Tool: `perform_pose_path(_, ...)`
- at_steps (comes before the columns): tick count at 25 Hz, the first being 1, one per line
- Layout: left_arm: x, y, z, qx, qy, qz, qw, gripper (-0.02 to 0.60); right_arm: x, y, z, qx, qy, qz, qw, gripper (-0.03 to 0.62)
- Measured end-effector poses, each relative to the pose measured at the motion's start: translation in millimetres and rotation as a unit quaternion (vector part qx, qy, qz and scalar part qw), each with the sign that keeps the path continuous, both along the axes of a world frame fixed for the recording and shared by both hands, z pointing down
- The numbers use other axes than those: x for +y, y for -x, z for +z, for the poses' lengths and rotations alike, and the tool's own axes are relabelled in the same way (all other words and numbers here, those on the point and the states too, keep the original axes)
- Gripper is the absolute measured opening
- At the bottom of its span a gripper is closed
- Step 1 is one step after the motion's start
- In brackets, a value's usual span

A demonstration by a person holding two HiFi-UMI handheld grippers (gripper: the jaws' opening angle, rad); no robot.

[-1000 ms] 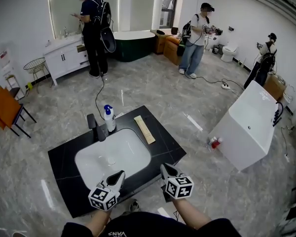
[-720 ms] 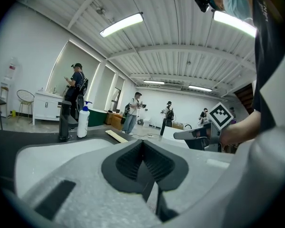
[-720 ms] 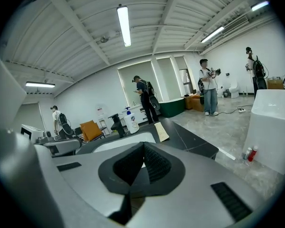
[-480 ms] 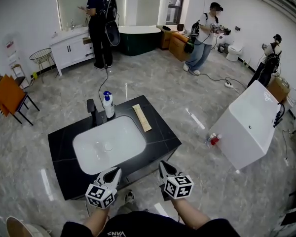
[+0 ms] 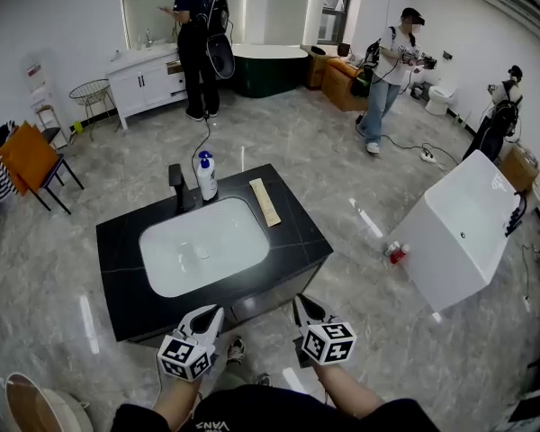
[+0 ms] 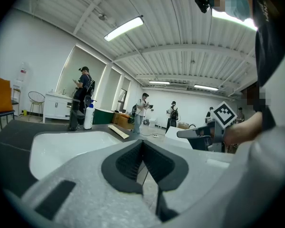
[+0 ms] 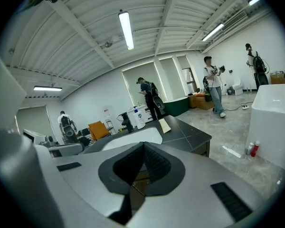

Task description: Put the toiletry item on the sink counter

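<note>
Grey marble flooring is spread round a black sink counter [image 5: 288,232], on which the pump bottle [image 5: 207,180] is stood beside the faucet [image 5: 176,185]. The left gripper [image 5: 213,312] and right gripper [image 5: 301,303] are held pressed together and empty, short of the counter. Placing is judged complete, or else not begun, in which case the jaws would first need to be opened.

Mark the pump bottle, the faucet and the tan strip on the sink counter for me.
pump bottle [image 5: 208,184], head view, on its white body.
faucet [image 5: 176,187], head view, on its black upright.
tan strip [image 5: 265,202], head view, at its middle.
</note>
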State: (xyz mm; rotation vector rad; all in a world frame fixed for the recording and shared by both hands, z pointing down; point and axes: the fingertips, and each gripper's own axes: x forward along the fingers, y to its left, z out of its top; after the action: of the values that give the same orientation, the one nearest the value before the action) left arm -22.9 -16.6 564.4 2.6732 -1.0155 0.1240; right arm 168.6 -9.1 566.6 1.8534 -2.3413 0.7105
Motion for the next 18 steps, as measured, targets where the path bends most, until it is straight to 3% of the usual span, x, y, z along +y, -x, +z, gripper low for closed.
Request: perform_pose_path(18,52.0,-9.7,6.2,-0.007,0.004,-0.003,1.0000,0.006,48.0,-8.5,13.8,0.006,0.018,-0.005,1.000,-0.002)
